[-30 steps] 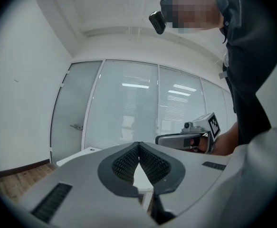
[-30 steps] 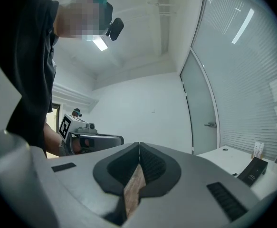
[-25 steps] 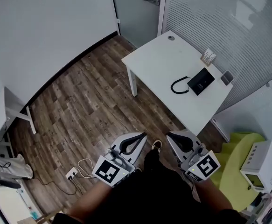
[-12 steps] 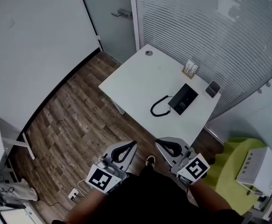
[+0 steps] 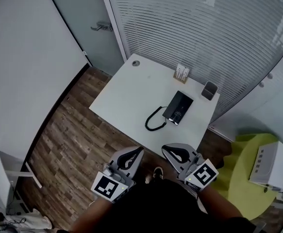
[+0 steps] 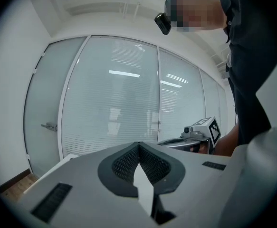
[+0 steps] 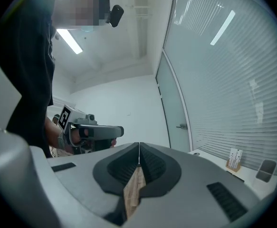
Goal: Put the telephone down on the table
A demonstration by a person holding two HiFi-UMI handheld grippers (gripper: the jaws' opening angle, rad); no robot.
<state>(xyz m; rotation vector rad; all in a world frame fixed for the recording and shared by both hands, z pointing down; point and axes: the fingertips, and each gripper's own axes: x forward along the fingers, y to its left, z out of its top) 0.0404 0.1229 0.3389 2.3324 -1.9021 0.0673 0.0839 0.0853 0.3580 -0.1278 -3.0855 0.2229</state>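
Note:
The black telephone (image 5: 178, 107) lies on the white table (image 5: 126, 98), its handset on the cradle and its coiled cord (image 5: 153, 124) looping toward the near edge. My left gripper (image 5: 140, 150) and right gripper (image 5: 165, 149) are held side by side, short of the table's near edge and pointing roughly level toward it. Both are shut with nothing between the jaws. In the left gripper view its own jaws (image 6: 138, 145) meet tip to tip. The right gripper view shows the same for the right gripper (image 7: 138, 146), with the table's far end (image 7: 214, 159) at the right.
A card holder (image 5: 182, 73) and a grey cup (image 5: 209, 90) stand at the table's far edge by the slatted glass wall. A door with a handle (image 5: 100, 27) is at the back left. A yellow-green seat (image 5: 250, 178) and a white box (image 5: 272, 165) are on the right.
The table and telephone have shifted left and nearer in the head view as the person walked toward them. Both grippers stayed shut and empty, side by side.

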